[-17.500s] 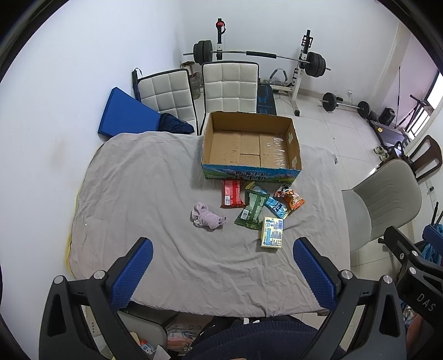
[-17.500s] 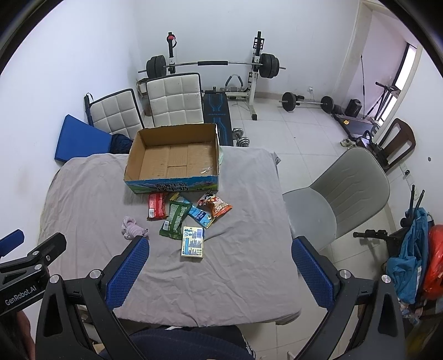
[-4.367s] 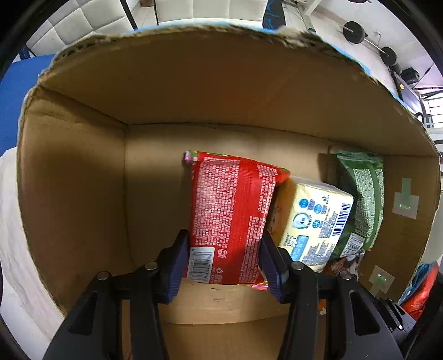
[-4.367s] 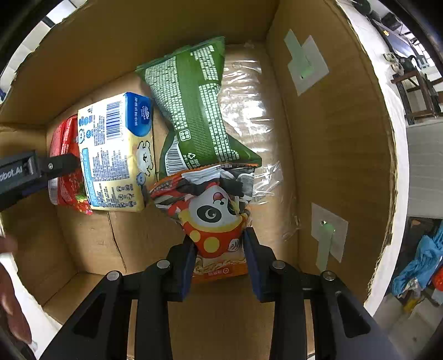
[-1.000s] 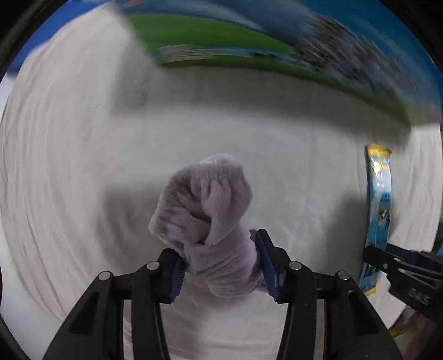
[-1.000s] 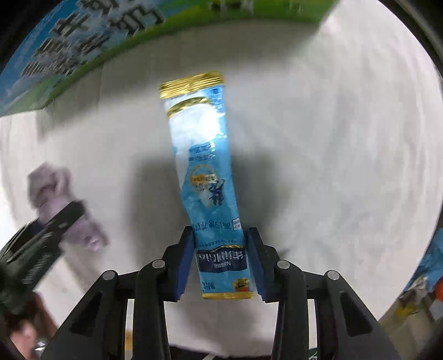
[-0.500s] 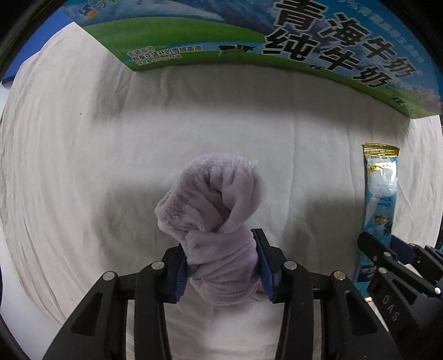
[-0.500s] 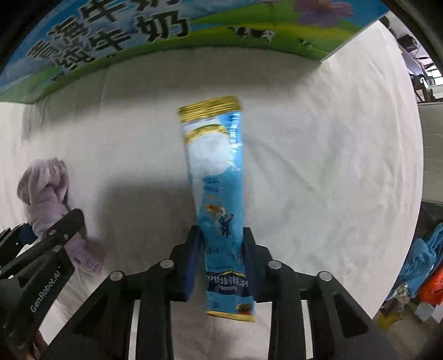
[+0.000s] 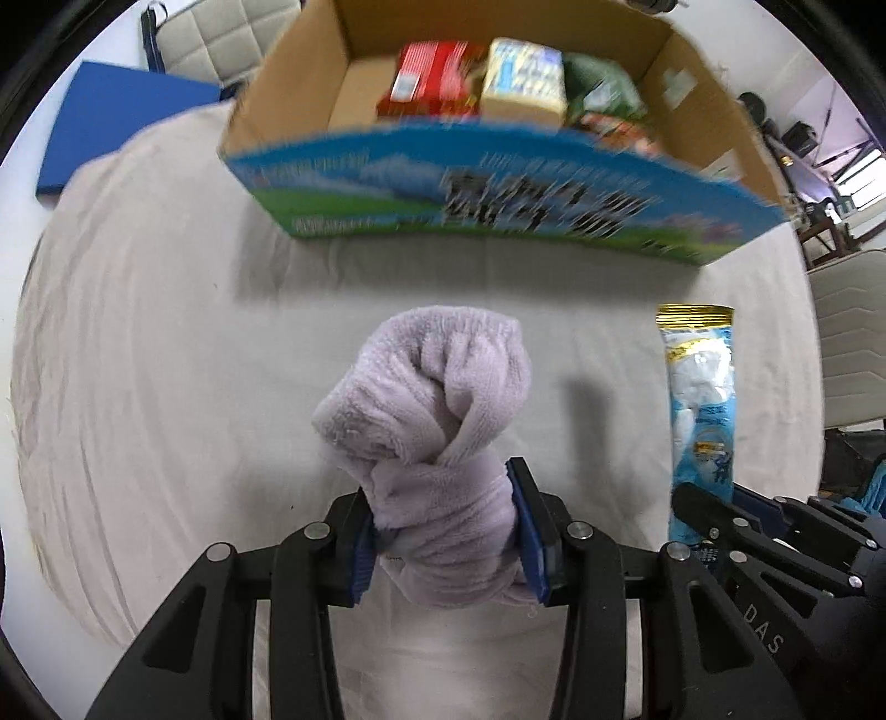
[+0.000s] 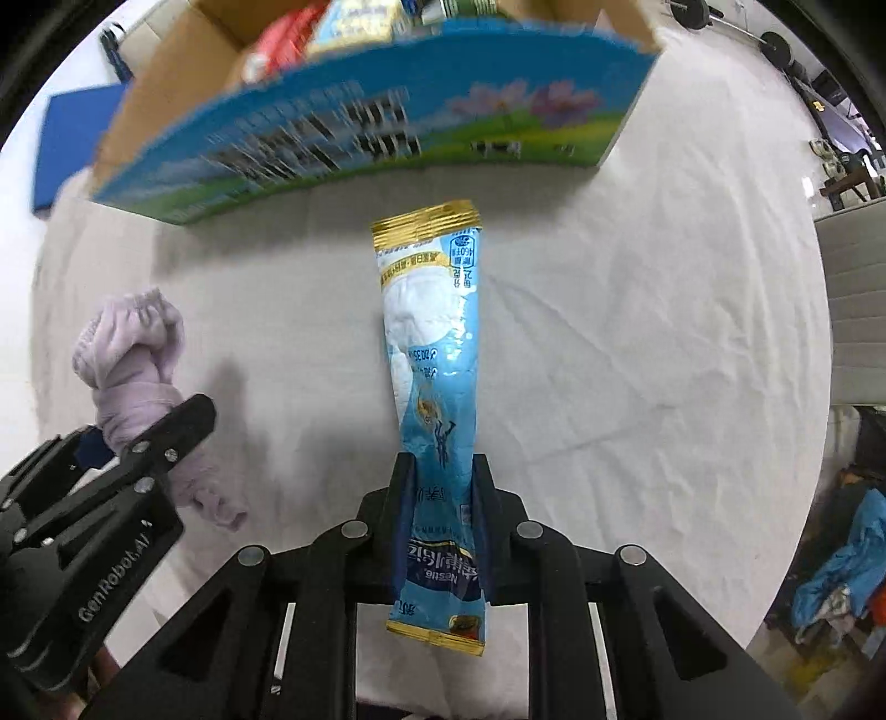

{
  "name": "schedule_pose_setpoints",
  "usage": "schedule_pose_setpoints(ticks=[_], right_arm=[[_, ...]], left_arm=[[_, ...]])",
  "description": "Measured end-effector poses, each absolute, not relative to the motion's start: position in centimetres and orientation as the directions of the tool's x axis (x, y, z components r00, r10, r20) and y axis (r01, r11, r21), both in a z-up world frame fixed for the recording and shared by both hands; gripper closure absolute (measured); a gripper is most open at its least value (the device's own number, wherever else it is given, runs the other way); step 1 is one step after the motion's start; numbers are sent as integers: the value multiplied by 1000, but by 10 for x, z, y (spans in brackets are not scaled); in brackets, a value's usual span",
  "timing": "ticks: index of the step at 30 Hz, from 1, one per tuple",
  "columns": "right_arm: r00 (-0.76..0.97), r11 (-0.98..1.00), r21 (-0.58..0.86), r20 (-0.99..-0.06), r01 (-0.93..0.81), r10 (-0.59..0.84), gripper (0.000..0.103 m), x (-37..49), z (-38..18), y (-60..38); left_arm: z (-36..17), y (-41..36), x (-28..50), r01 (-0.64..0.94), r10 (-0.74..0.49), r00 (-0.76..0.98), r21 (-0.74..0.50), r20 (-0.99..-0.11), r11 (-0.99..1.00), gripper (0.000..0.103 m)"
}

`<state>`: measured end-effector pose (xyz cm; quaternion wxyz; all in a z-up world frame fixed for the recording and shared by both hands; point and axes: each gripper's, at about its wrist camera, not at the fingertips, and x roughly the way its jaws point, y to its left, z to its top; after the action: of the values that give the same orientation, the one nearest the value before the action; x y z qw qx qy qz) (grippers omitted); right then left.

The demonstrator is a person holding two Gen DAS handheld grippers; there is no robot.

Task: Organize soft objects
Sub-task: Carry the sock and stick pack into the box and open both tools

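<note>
My left gripper (image 9: 443, 520) is shut on a lilac fleece sock bundle (image 9: 437, 399) and holds it above the grey sheet, in front of the cardboard box (image 9: 498, 183). The bundle also shows in the right wrist view (image 10: 133, 360). My right gripper (image 10: 440, 498) is shut on a long blue sachet with gold ends (image 10: 437, 354), lifted off the sheet; it also shows in the left wrist view (image 9: 700, 399). The box (image 10: 360, 127) holds a red packet (image 9: 429, 77), a yellow pack (image 9: 523, 83) and a green bag (image 9: 601, 88).
The grey sheet (image 9: 138, 332) covers the table. A blue mat (image 9: 111, 122) and white padded chairs (image 9: 221, 33) stand behind the box. A grey chair (image 10: 855, 310) is at the right. Gym gear lies on the floor beyond.
Both grippers have risen with their loads and tilted up. The box's open top and its contents have come into view.
</note>
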<state>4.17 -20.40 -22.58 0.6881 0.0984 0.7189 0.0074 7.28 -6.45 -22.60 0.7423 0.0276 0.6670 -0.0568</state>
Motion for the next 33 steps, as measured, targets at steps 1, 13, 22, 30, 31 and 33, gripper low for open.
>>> schedule_pose_setpoints(ticks=[1,13,22,30,31,33], right_arm=[[-22,979,153,-987,132,157,83,46,-219,-210],[133,941,307,-948,141,289,83,42,-117,-247],[206,907,406,-902,112,379,83,74,-70,-244],[242,900,419,-891,117,384,83,152,-68,-230],[247,903,413,-893,120,376,83,163,-70,-229],[246,905,404,-898,134,365,83,184,-75,-227]], left_arm=[[-218,-66,70,125,-55,115,-40,-992,991,64],[-119,-50,72,159,-150,260,-111,-954,981,64],[-86,-43,123,169,-222,303,-177,-927,970,64],[-84,-31,210,183,-225,269,-180,-937,967,64],[-85,-31,219,193,-218,255,-171,-942,966,64],[-94,-31,240,196,-209,223,-167,-952,966,64]])
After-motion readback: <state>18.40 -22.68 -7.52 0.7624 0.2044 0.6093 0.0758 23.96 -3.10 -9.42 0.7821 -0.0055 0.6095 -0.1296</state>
